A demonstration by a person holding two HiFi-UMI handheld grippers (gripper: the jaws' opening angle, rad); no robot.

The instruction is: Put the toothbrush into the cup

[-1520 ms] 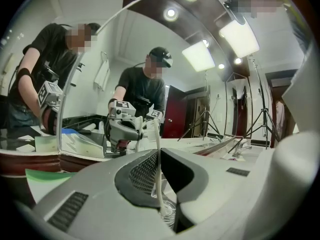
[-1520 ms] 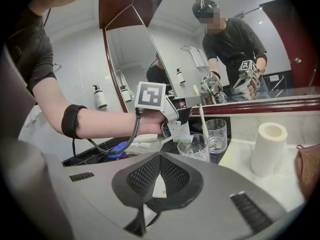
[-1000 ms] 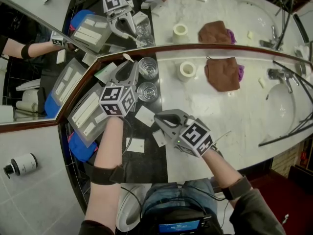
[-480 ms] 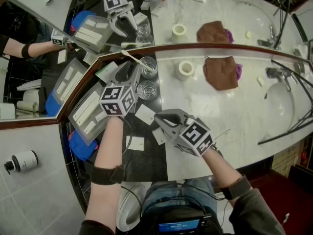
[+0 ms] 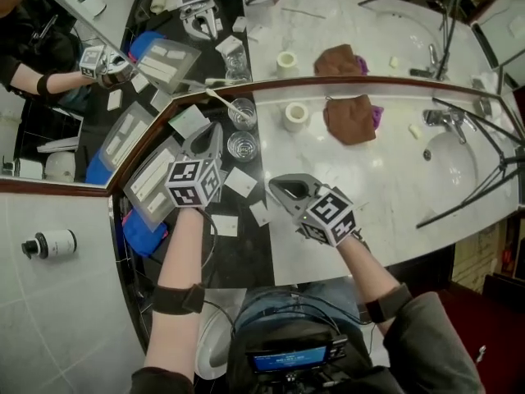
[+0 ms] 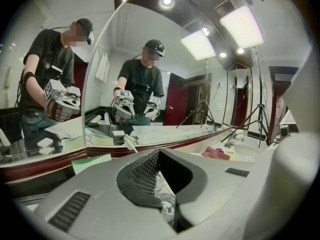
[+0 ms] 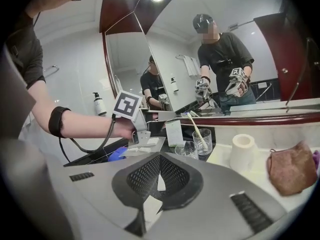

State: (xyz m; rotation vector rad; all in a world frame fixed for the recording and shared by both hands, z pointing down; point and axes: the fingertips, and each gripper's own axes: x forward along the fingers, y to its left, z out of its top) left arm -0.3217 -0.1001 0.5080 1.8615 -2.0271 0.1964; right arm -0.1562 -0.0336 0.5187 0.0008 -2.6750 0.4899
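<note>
Your left hand-held gripper [image 5: 215, 131] has just closed with nothing between its jaws, and your right hand-held gripper [image 5: 273, 185] is closed too. Just ahead of the left one, the toothbrush [image 5: 220, 102] stands in the cup [image 5: 242, 115] on the marble worktop [image 5: 369, 187], by the mirror [image 5: 353, 15].

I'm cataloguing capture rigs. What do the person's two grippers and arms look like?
The left gripper and right gripper are grey plastic, black mesh pads, each with a cube of black-and-white square markers. The left arm is bare with a black band and cable; the right arm wears a dark sleeve and black wristband.
</note>
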